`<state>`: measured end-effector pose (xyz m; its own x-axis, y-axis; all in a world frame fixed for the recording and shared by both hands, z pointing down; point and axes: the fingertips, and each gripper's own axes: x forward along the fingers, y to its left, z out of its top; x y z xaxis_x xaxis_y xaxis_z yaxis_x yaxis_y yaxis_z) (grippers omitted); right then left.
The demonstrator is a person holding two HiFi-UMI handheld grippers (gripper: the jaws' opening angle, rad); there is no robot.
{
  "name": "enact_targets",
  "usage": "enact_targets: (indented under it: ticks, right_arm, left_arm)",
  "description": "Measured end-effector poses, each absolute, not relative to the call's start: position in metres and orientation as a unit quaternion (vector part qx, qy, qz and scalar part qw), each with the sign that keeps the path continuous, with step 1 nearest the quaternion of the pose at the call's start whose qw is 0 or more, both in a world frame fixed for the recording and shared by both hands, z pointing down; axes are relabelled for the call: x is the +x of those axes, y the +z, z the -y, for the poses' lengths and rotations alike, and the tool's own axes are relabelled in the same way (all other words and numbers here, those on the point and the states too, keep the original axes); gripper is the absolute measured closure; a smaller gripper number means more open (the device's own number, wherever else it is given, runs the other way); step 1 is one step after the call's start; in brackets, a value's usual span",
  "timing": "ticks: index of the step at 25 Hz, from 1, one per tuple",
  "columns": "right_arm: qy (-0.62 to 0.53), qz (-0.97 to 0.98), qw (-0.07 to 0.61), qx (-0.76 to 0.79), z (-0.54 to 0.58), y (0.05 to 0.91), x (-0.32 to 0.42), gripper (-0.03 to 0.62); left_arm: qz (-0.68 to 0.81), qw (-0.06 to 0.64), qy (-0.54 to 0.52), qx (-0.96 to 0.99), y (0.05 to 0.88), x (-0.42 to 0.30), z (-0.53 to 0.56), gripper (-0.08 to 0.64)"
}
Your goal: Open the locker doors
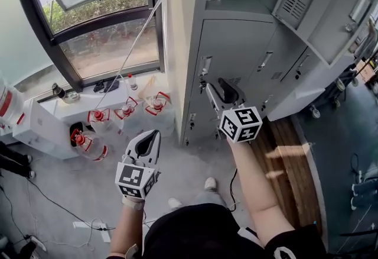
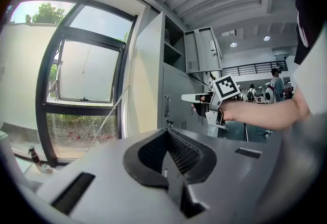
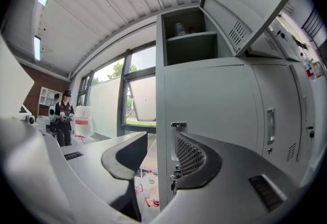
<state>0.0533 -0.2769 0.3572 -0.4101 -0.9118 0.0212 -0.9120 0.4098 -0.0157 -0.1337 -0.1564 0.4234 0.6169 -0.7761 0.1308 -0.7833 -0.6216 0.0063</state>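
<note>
Head view: grey lockers (image 1: 236, 51) beside a window (image 1: 100, 9), concrete floor (image 1: 59, 187); left gripper (image 1: 153, 135) fingers together, right gripper (image 1: 211, 86) fingers apart.

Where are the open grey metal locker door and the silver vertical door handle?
Open grey metal locker door (image 3: 250, 3): right gripper view, on its flat panel.
Silver vertical door handle (image 3: 271, 126): right gripper view, on the middle of its bar.

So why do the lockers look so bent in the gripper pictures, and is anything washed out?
Left gripper view: the wide-angle lens bows the window frame and lockers, blackens the corners; the glass looks washed out. Right gripper view: same bowing on the open locker door. Head view: straighter lines, soft even daylight.
</note>
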Motion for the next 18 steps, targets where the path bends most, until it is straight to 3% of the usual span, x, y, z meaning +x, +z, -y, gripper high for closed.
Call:
enact_targets:
  ticks: [7, 18]
  right_arm:
    - [0.031, 0.855, 0.027, 0.517, 0.324, 0.379, 0.036, 0.376]
    - [0.046, 0.876, 0.044, 0.477, 0.374, 0.403, 0.023, 0.359]
  left_arm:
    - [0.464, 0.041, 0.064, 0.882, 0.433, -0.145, 0.173, 0.543]
    - [0.521, 0.049, 0.062, 0.85, 0.432, -0.143, 0.216, 0.543]
